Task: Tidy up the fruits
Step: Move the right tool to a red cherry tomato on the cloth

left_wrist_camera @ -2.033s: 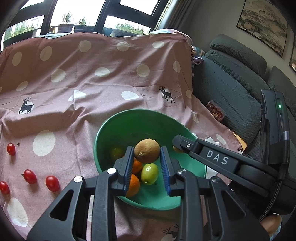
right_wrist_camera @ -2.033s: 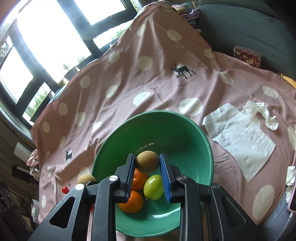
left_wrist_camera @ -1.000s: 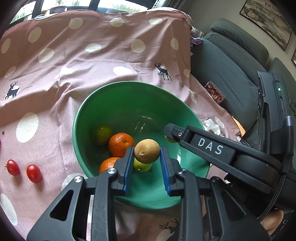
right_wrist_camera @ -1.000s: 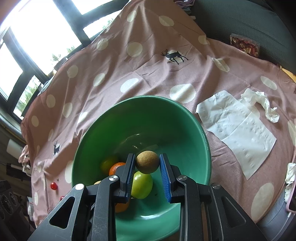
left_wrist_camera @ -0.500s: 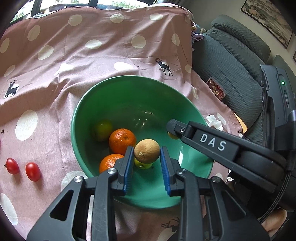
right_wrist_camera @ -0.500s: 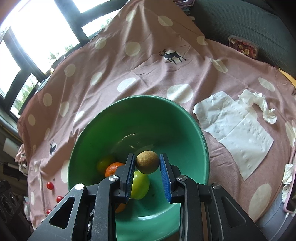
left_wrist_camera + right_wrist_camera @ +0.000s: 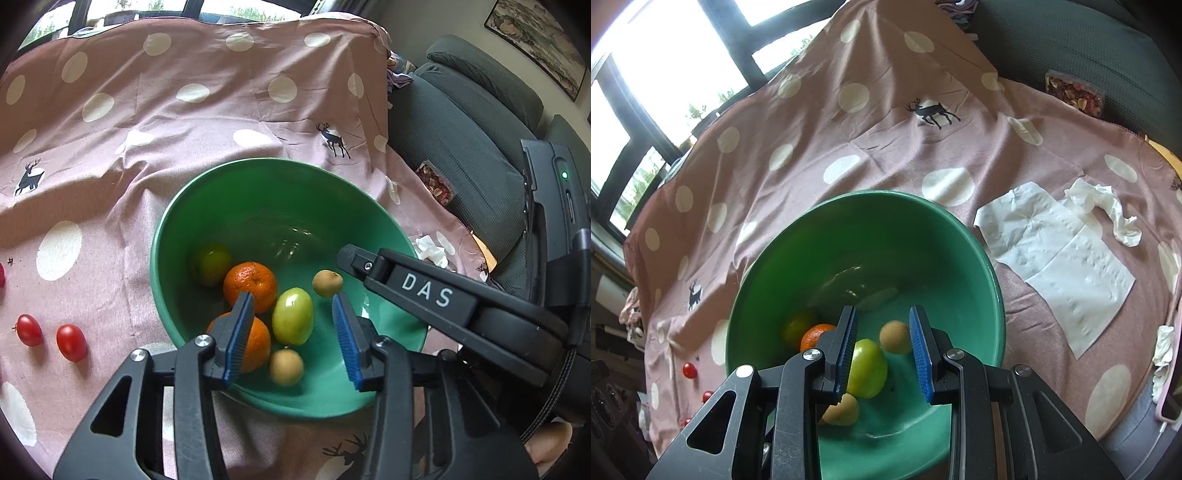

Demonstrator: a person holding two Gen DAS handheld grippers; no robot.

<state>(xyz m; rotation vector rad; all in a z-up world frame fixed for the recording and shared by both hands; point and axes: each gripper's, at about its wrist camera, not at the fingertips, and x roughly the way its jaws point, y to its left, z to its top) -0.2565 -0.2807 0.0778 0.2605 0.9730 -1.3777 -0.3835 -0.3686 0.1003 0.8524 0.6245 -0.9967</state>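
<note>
Left tool is spreading its pads over the green bowl, with nothing between them. Right tool is narrowly parted and pinches nothing. Inside the bowl lie two dimpled oranges, two glossy green fruits and two small, matte tan fruits.

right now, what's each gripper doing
Left gripper: jaws opening, nothing gripped, above the green bowl.
Right gripper: open, holding nothing; a brown fruit sits loose beyond its pads.

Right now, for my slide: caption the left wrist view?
Left gripper opening, empty, over the green bowl of fruit.
</note>
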